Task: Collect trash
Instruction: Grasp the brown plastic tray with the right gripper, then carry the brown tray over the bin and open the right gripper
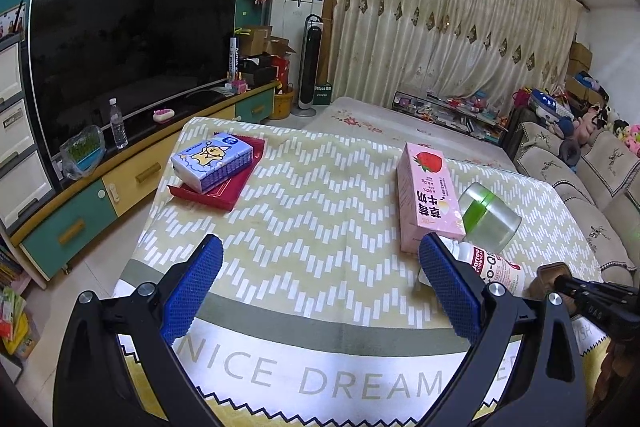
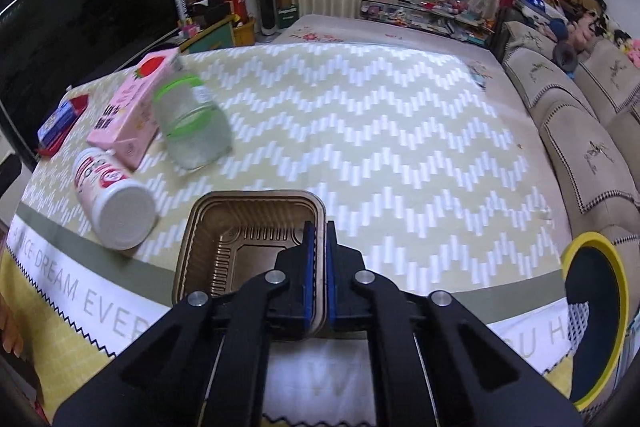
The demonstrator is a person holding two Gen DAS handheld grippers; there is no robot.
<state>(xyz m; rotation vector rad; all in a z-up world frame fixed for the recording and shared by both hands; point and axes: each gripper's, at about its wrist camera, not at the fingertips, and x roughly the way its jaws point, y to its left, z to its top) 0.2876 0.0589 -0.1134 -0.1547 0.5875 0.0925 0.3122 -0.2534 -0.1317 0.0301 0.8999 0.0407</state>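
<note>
Milk carton [image 1: 428, 197], jar [image 1: 488, 213] crowd bottle [image 1: 494, 269]

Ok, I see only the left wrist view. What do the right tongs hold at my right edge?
Observer: The right tongs are shut on the rim of a brown foil tray; it looks empty.
Operator: Is there a bin for it? I see none.
Observer: Yes, a yellow-rimmed container, probably a bin, shows low at the far right of the right wrist view.
</note>
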